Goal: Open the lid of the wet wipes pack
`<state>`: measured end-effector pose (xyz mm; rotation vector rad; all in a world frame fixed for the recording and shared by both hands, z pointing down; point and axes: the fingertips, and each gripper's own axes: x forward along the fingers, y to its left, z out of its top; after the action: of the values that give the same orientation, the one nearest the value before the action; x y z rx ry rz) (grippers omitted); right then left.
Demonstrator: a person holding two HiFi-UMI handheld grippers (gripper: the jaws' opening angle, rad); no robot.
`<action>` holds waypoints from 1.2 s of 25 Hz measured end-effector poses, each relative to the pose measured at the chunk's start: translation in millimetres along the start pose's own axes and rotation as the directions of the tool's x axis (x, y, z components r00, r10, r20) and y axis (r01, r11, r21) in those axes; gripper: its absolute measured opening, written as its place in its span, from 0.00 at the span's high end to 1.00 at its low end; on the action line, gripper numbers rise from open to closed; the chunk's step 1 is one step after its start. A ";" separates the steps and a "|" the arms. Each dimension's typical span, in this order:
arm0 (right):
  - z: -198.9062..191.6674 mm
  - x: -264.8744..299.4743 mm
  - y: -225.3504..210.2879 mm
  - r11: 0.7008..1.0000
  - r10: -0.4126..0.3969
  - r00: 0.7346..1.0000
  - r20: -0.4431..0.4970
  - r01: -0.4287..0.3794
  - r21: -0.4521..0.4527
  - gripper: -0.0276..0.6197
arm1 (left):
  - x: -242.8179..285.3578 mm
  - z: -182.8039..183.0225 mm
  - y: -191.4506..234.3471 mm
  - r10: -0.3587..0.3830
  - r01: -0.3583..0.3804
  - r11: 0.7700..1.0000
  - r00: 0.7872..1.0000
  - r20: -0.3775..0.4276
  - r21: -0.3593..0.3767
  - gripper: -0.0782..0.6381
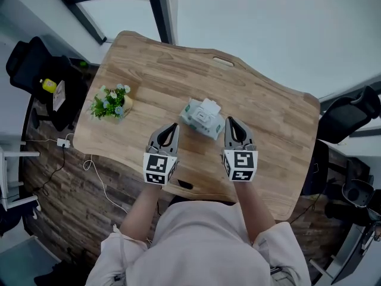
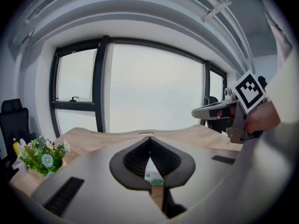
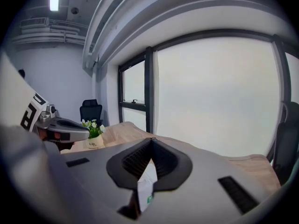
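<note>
Where the two ribbed pads of the left gripper (image 2: 149, 140) come to a point, they are pressed together at the tips with nothing pinched. Only a narrow slit is left lower down, and through it a white and green sliver of the wet wipes pack (image 1: 202, 119) shows on the wood beyond. The right gripper (image 3: 150, 141) is the same, its jaws closed tip to tip on nothing, with the pack visible through the gap beneath them.

In the head view both grippers are held clear above the near part of the table (image 1: 274, 106). They are side by side and apart, the left one near the pack's near-left corner and the right one close by its right end, and neither touches it. The pack lies near the middle of the tabletop, turned at a slant. A white flap stands at its far side, though I cannot tell for sure whether that is the lid lifted.

A small pot of flowers (image 1: 111, 103) sits well to the left of the pack, near the table's left edge. A black office chair (image 1: 28, 64) stands off the table's far-left corner, and large windows (image 2: 154, 87) fill the wall past the far edge. The person's light sleeves (image 1: 143, 219) reach in from below.
</note>
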<state>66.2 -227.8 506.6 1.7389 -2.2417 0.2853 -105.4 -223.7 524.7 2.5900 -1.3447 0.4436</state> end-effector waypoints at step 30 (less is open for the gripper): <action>92.0 -159.9 -0.2 0.996 -0.027 0.963 0.269 0.004 0.086 0.95 | -131.1 126.1 -42.0 0.068 -0.075 0.997 0.942 0.328 0.010 0.86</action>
<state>93.5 -112.5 365.1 1.9415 -2.4331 0.1481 -120.1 -137.5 359.7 2.7287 -1.5443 0.0341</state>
